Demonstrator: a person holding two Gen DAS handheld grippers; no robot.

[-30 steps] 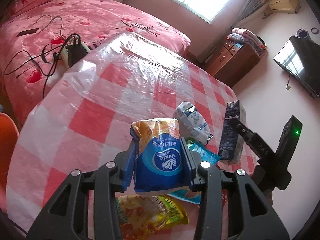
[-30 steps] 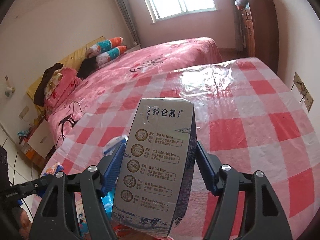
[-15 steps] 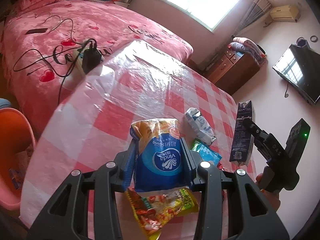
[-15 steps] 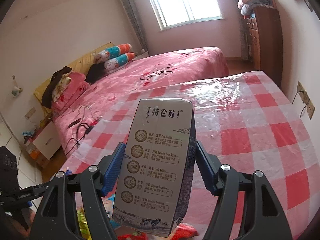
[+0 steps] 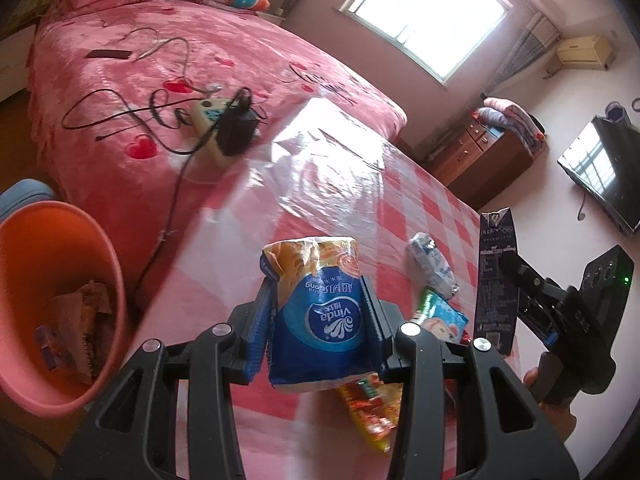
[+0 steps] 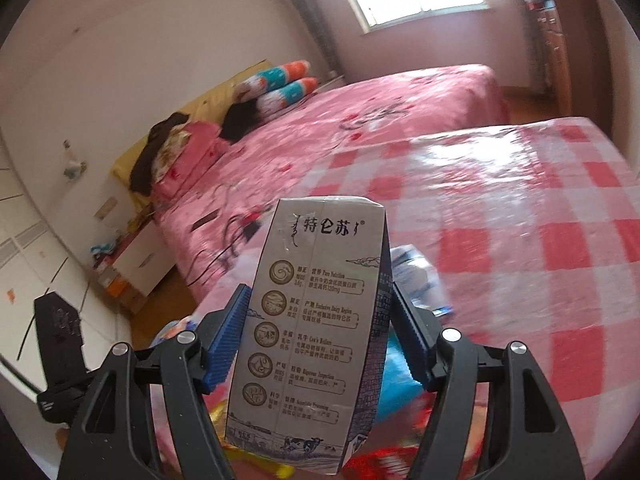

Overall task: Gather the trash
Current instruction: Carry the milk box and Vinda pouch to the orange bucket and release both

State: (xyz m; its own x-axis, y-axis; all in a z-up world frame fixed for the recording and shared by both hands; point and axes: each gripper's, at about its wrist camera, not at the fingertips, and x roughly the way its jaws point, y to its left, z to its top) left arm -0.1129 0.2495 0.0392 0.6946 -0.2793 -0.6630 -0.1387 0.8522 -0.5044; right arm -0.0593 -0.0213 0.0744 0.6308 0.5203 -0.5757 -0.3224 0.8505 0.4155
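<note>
The surface (image 5: 248,424) under its glossy red-and-white checked plastic cover carries the trash, and the remaining pieces lie bunched at its near edge, toward the right corner as the left wrist view shows it. Beside the surface's left edge, on the floor, stands the round orange plastic bin (image 5: 102,256), already holding some crumpled wrappers and paper.

Both hands are loaded, so the step in hand is the carry to the bin, not another pick. The right tool (image 6: 320,344) is clamped on a tall grey-and-navy milk carton (image 6: 316,332), held upright, its blue ridged pads pressing the two narrow sides. The left tool (image 5: 316,328) is clamped on a soft blue tissue packet with an orange-yellow torn top (image 5: 320,312), squeezed between the pads and held off the surface, nearer the bin than the carton is.

Left on the surface: a yellow-and-red snack wrapper (image 5: 372,412) at the near edge, a green-and-blue printed sachet (image 5: 440,312) just beside it, and a small crumpled white-and-blue packet (image 5: 432,260) a little farther in.

The next move, as I judge it, calls for bringing the tissue packet over the bin's mouth and parting the pads only once it hangs clear inside the rim; the carton needs a longer crossing, and should follow without the two tools colliding.
</note>
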